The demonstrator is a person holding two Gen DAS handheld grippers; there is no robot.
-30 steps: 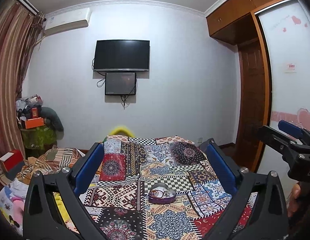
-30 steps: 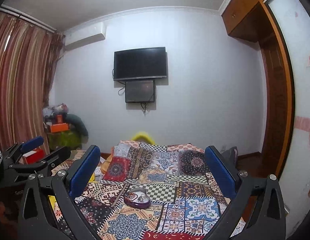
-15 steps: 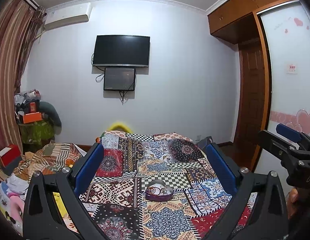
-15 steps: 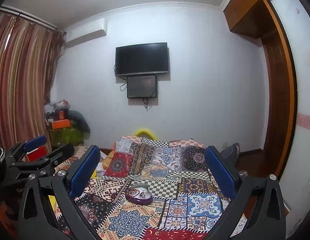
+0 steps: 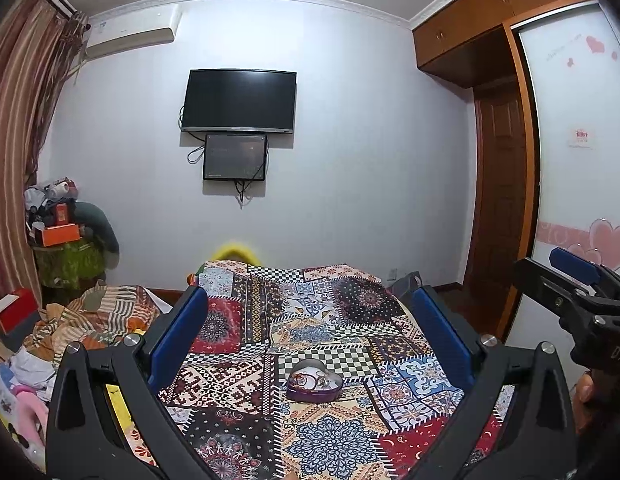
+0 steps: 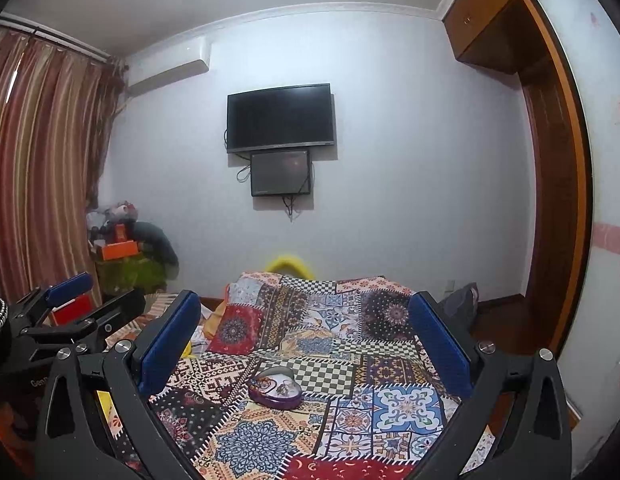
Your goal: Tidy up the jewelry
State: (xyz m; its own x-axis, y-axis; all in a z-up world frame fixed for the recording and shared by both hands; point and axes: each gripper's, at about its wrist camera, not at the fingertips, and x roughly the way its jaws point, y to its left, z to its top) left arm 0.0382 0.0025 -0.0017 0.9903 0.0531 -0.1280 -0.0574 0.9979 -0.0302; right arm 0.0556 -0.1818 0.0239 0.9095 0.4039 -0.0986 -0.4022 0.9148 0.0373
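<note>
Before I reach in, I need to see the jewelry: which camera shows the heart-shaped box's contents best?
The left wrist view: the heart-shaped box sits near centre with its open top towards the camera, and rings and bangles show inside. The right wrist view shows it further left, its contents less distinct.

Count: one heart-shaped jewelry box (image 5: 314, 382), lower centre; two claws, left claw (image 5: 310, 332) and right claw (image 6: 306, 332). Two wall screens: one TV (image 5: 239, 101), one smaller monitor (image 5: 235, 157). One bed (image 5: 350, 432).
</note>
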